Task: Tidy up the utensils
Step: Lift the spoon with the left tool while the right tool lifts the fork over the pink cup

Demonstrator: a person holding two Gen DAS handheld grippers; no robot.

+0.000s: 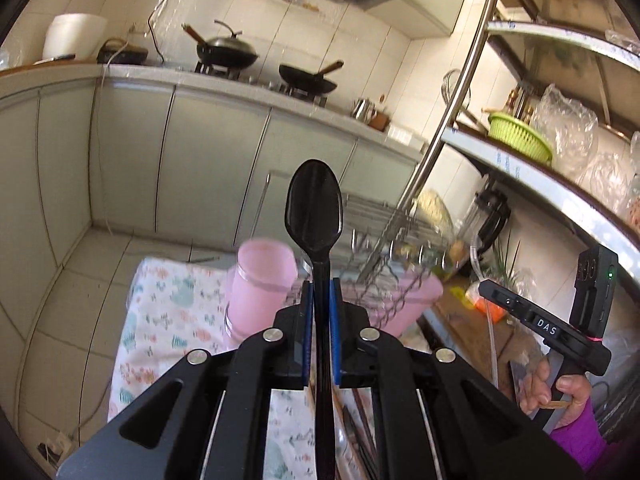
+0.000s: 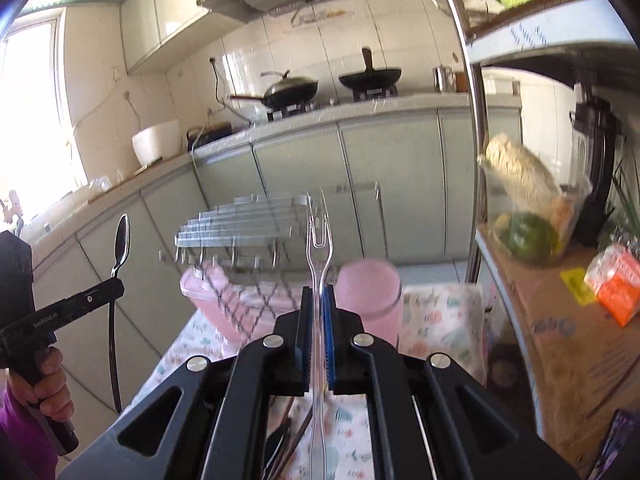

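My left gripper (image 1: 320, 300) is shut on a black plastic spoon (image 1: 314, 208), held upright with its bowl up, above the table. The spoon also shows in the right wrist view (image 2: 121, 244). My right gripper (image 2: 318, 308) is shut on a clear plastic fork (image 2: 319, 236), tines up. A pink cup (image 1: 260, 284) stands on the patterned cloth just beyond the left gripper; in the right wrist view the cup (image 2: 370, 296) is right of the fork. A pink drainer basket with a wire rack (image 2: 236, 300) stands beside the cup. More utensils (image 2: 288, 440) lie on the cloth below the grippers.
A table with a floral cloth (image 1: 160, 320) holds the items. A metal shelf unit (image 1: 520, 168) with a green basket (image 1: 520, 136), bags and a blender stands at the right. A kitchen counter with woks (image 1: 228, 54) runs along the back. The tiled floor is at the left.
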